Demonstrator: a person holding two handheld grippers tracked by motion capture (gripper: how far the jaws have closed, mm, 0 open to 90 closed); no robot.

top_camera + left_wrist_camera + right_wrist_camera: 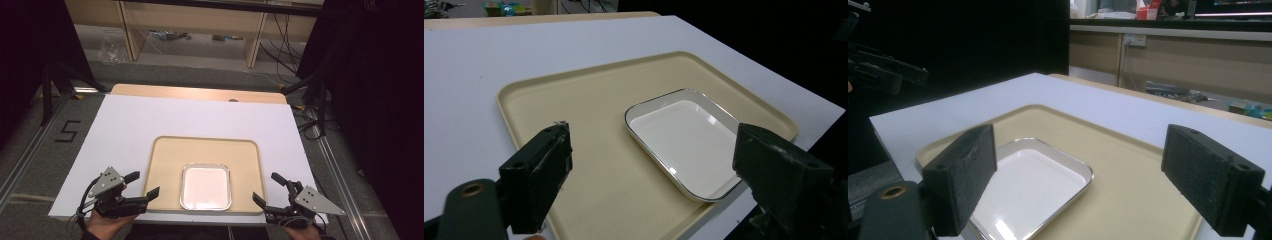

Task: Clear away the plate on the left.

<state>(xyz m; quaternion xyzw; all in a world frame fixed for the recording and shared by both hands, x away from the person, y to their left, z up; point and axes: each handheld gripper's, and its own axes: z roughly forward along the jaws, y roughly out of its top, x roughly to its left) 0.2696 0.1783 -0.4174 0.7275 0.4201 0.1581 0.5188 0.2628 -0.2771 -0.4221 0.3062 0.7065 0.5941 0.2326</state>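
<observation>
A beige tray point(165, 165) point(589, 105) point(1128, 180) lies on the white table cover near the front edge. In it, toward the front, sits a shallow white square dish with a metal rim point(205, 186) point(684, 140) point(1028, 187). My left gripper point(142, 185) point(651, 165) hovers at the tray's front left corner, jaws wide open, nothing between them. My right gripper point(267, 189) point(1080, 172) hovers at the tray's front right corner, also wide open and holding nothing. Both point inward at the dish.
The white cover point(200, 117) spreads over a wooden table point(200, 93). Dark curtains and stands flank both sides. Wooden benches and cables point(280, 30) lie on the floor beyond. A "5" mark point(67, 131) is on the floor at left.
</observation>
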